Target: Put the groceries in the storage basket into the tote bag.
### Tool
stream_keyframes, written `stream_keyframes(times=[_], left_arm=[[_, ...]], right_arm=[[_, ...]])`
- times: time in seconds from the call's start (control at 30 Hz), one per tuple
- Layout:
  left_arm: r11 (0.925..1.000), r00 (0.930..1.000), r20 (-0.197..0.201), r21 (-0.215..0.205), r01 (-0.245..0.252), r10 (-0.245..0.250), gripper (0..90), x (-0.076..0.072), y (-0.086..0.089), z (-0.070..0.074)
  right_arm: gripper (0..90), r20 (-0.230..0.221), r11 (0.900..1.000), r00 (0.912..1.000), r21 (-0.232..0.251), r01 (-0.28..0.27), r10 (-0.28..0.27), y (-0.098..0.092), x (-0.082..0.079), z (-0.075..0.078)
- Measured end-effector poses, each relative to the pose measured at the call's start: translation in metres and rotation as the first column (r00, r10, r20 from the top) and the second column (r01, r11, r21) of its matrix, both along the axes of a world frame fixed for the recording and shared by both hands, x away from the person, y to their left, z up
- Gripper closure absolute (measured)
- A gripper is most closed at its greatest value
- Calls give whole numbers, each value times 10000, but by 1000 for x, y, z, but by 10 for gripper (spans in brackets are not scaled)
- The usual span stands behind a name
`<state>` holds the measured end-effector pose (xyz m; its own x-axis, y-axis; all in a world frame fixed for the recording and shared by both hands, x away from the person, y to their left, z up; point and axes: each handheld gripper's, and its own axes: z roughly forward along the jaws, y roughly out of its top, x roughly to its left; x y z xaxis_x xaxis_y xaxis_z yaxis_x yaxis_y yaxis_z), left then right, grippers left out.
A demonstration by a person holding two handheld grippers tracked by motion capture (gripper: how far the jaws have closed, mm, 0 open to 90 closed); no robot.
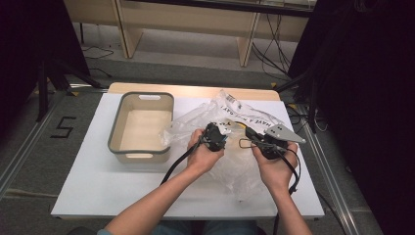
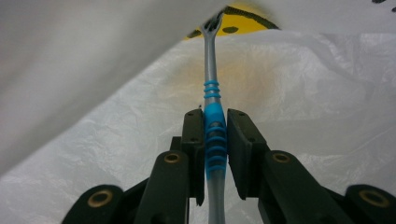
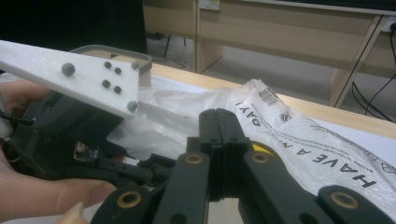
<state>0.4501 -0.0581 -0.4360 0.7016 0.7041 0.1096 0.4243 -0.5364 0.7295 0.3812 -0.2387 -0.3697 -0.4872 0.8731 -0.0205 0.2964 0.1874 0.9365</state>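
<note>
Toothbrush [image 2: 215, 140] was clamped by its blue grip in my left gripper [image 2: 215, 144], head poking into the plastic bag [image 1: 235, 122] on the table; right gripper [image 3: 223, 140] had both jaws pinched tight on the bag's edge

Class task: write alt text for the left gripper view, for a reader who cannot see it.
The left gripper clamps the blue-ribbed handle of a grey toothbrush between its two black jaws. The toothbrush reaches forward into a white plastic bag, with a yellow patch beyond its far end.
</note>
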Motion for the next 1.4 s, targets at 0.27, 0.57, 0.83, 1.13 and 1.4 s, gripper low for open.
stream_keyframes(times=[0.27,0.57,0.83,1.13,1.4], left_arm=[[9997,9971,-762,225,36,-19,654,-1,3,-2],[9983,9944,-940,-394,439,-475,468,-41,31,30],[9942,9933,-872,-821,690,-761,455,-71,65,43],[9912,9975,-637,-1306,232,-317,480,-76,93,50],[9800,9977,-456,-1908,-571,493,541,-66,110,52]], right_arm=[[900,-128,10000,9999,-60,77,-78,-2,-1,-4],[900,-315,9997,9995,-224,40,-47,-1,-5,-10],[900,-723,9990,9974,-442,-42,10,-4,-10,-19],[900,-2364,9914,9695,-949,-899,653,-5,-8,-40],[900,-3832,9771,9171,-1271,-1706,1102,-6,-5,-60]])
